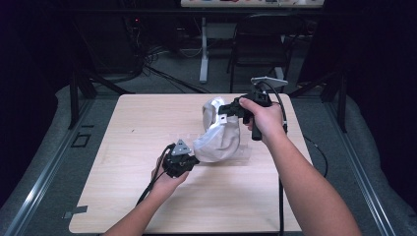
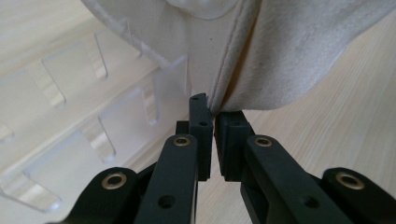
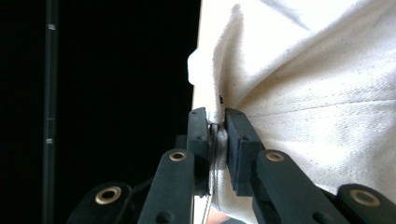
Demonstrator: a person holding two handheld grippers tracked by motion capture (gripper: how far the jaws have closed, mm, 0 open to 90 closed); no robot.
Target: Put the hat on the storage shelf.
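Here we have both grippers clamped on one cream cloth bag (image 1: 219, 135), which hangs stretched between them above the pale wooden worktop (image 1: 137, 128). The left gripper (image 1: 189, 160) sits low, close to the near middle of the worktop, and its jaws are closed on the bag's lower corner; in the left gripper view the stitched edge of the fabric (image 2: 280, 56) runs straight down into the narrow slit between the two black jaws, with the rest of the bag spreading up and away beyond their tips. Just to the left of those jaws, lying flat on the worktop, we see a clear plastic sheet (image 2: 70, 116) with slotted cut-outs, and the bag's cloth overlaps its far edge. The right gripper (image 1: 222, 117) is held higher and farther back, turned sideways, and its jaws are pinched on the bag's upper rim; in the right gripper view a thin fold of the cloth (image 3: 299, 112) is squeezed between the jaws, and the bulk of the bag billows to the right of them and above, against a dark background on their left. Between the two grips the bag sags in a loose curve, its lower bulge resting near the left jaws.
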